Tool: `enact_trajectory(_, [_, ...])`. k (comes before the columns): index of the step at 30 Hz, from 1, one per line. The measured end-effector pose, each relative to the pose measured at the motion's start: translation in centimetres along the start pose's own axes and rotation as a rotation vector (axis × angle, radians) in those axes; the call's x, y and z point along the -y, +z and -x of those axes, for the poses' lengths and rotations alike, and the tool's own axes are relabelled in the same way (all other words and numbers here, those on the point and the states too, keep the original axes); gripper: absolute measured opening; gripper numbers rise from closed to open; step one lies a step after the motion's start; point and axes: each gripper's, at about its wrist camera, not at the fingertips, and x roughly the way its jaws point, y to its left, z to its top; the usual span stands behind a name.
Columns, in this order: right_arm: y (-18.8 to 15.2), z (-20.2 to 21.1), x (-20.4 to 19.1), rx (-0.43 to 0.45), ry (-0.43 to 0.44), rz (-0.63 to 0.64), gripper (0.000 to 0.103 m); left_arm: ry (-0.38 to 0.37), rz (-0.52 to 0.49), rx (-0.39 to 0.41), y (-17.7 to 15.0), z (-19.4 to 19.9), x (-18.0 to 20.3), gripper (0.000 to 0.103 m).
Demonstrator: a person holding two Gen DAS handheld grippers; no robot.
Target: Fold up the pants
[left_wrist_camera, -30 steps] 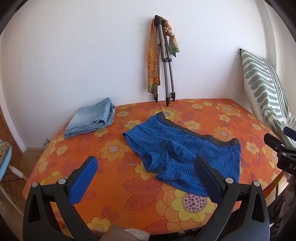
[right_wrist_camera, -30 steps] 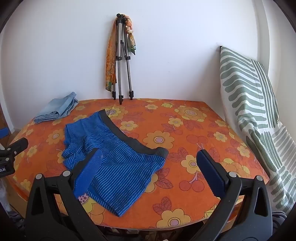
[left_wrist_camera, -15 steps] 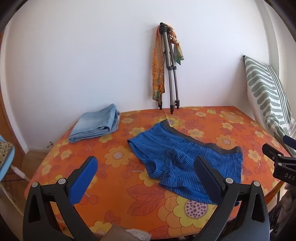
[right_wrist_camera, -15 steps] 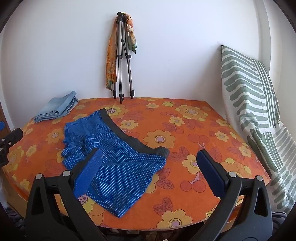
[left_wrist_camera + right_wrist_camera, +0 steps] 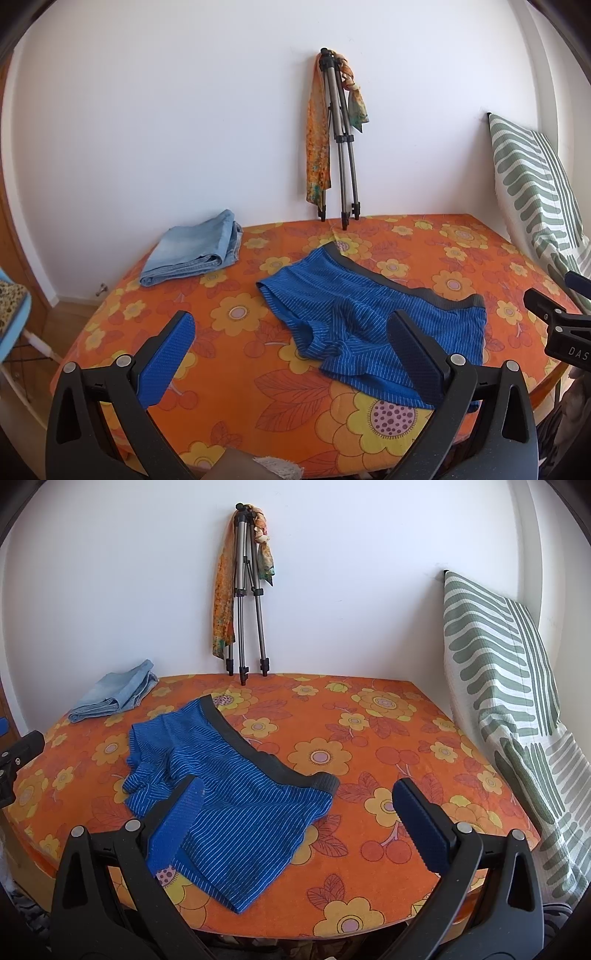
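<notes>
Orange flowered cloth covers the table (image 5: 240, 398) against a white wall. Both jaws stand wide and hold nothing: the left gripper (image 5: 291, 354) and right gripper (image 5: 299, 819) hang above the near edge. Blue striped shorts (image 5: 236, 794) lie unfolded just ahead of them; folded jeans (image 5: 192, 254) sit far beyond, leftward.
</notes>
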Motion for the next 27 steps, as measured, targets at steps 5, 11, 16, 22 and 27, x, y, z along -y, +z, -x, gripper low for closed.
enact_trajectory(5, [0.14,0.34,0.02,0.001,-0.002,-0.004,0.103,-0.003,0.001,0.0,0.03,0.03,-0.12,0.103])
enact_trajectory(11, [0.14,0.31,0.14,0.0,0.002,-0.003,0.103,-0.002,0.001,0.001,0.06,0.03,-0.07,0.103])
enact_trajectory(16, [0.08,0.34,-0.06,0.001,0.005,-0.003,0.103,-0.003,0.0,0.002,0.08,0.04,-0.08,0.103])
enact_trajectory(22, [0.04,0.34,-0.06,-0.002,0.006,-0.003,0.103,0.002,-0.002,0.008,0.23,0.23,0.03,0.103])
enact_trajectory(27, [-0.11,0.33,-0.05,-0.004,0.007,-0.002,0.103,0.004,-0.002,0.009,0.23,0.23,0.03,0.103])
